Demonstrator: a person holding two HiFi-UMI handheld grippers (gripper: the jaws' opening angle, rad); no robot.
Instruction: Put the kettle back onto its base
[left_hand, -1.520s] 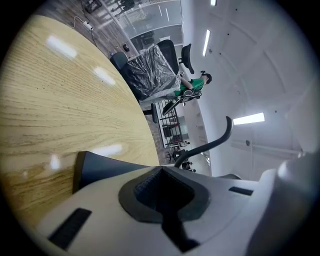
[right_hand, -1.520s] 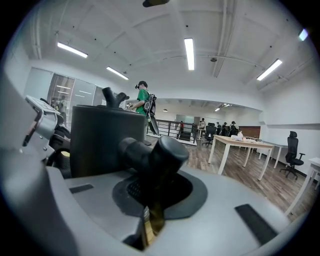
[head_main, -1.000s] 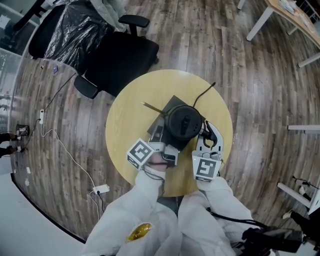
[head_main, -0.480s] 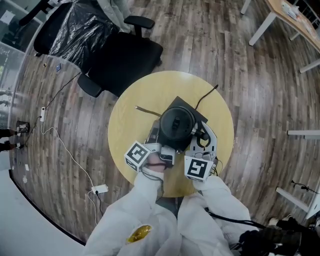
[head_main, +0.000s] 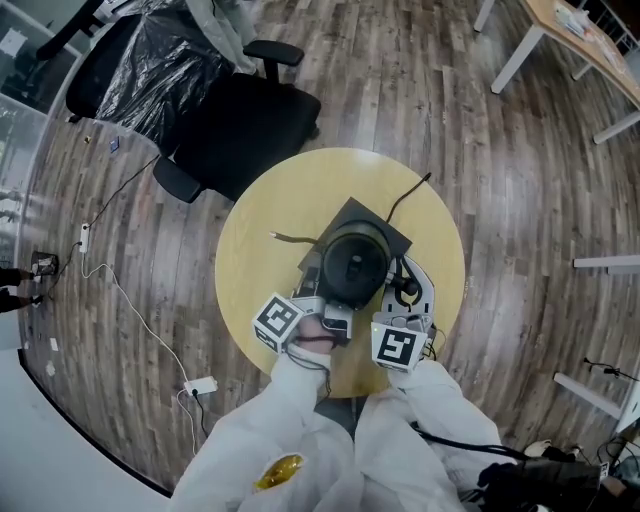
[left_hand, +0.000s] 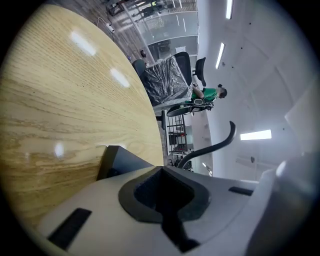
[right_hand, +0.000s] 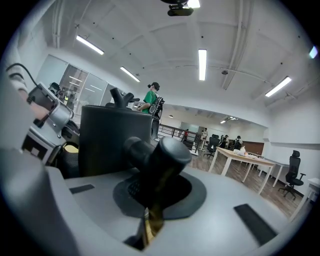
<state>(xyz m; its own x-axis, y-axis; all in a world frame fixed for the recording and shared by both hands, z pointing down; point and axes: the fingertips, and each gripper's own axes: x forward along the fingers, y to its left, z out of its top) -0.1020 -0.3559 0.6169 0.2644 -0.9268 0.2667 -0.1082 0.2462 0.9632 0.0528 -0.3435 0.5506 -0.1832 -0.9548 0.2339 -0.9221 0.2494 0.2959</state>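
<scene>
Jaws on the left gripper (left_hand: 162, 170) are pressed together along a dark seam, with nothing between them. Past their tips the left gripper view shows only the pale wood of the round table (left_hand: 60, 100), one black corner of the base (left_hand: 120, 162) lying on it, and a black cord (left_hand: 220, 142) curving up behind; the kettle itself is out of that view. From the head view the left gripper (head_main: 335, 318) sits just at the kettle's near edge, its marker cube (head_main: 278, 322) over the person's white sleeve (head_main: 300, 400).

The right gripper (right_hand: 152, 195) has its jaws closed on a black rounded handle (right_hand: 162, 152) that runs back to the kettle's dark body (right_hand: 114, 142). A thin brass-coloured strip shows low in the seam; what it belongs to is hard to make out. In the head view the right gripper (head_main: 408, 285) lies along the kettle's right side, its tips hidden against it.

The kettle (head_main: 352, 262) stands over the black square base (head_main: 350, 212) near the middle of the table (head_main: 270, 215), covering most of it, so only the far corner and edges show. From straight above, whether it is seated or held just clear cannot be told. The cord (head_main: 405, 195) leads off toward the table's far edge. A black office chair (head_main: 240, 120) stands beyond the table.
</scene>
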